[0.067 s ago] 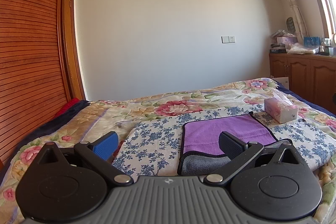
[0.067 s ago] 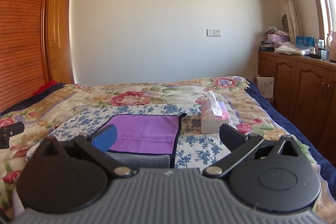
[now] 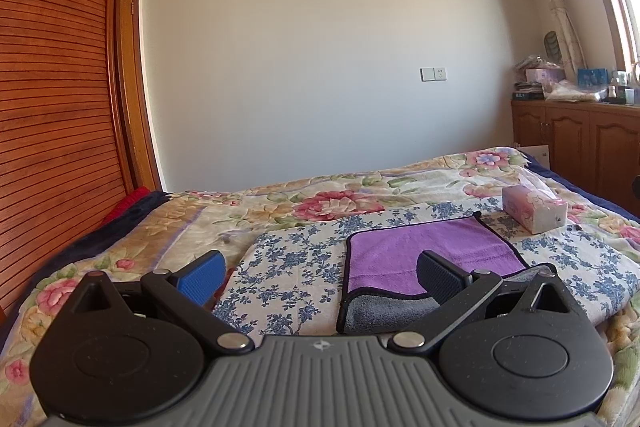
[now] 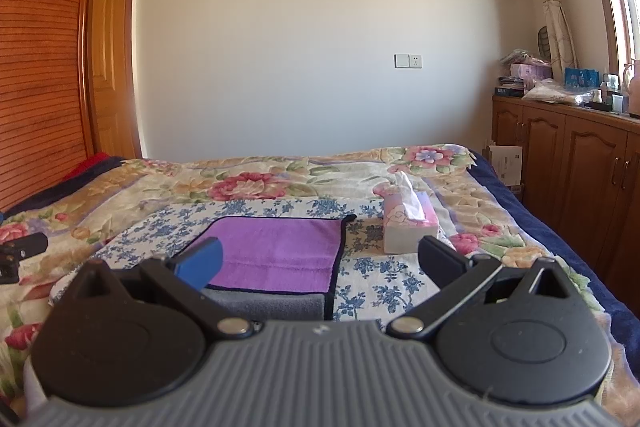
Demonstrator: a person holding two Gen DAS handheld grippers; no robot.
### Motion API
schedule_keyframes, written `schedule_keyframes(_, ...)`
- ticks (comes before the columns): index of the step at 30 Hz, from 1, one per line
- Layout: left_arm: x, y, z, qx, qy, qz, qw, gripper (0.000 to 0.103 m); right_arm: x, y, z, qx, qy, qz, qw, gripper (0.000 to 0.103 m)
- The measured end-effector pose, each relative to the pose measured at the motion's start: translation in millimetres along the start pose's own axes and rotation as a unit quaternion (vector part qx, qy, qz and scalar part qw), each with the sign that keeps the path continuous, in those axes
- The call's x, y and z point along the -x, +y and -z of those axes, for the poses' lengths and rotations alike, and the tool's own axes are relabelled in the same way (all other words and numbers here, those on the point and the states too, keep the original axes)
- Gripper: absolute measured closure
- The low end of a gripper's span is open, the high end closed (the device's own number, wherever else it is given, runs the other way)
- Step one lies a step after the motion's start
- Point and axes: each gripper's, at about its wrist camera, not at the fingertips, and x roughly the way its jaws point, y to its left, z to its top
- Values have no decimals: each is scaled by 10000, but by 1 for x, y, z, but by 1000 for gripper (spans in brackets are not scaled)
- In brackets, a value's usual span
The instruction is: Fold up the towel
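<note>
left wrist view: we are hovering the left gripper (image 3: 320, 273) with fingers spread wide and empty above the towel (image 3: 428, 253), lying flat on the bed (image 3: 280, 203); right gripper (image 4: 320, 263) is likewise gaping empty, probably readying a near-edge pinch.

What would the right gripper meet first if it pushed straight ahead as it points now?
Probably the purple towel: the open right gripper points at its right half, with the tissue box off to the right. Depth is uncertain.
</note>
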Motion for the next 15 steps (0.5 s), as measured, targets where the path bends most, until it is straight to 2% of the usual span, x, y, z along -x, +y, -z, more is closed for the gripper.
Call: schedule_keyframes(15,-18,-14,3,-232,201,223,9993,0,-13,-1,2,-38,150,13,9999,0)
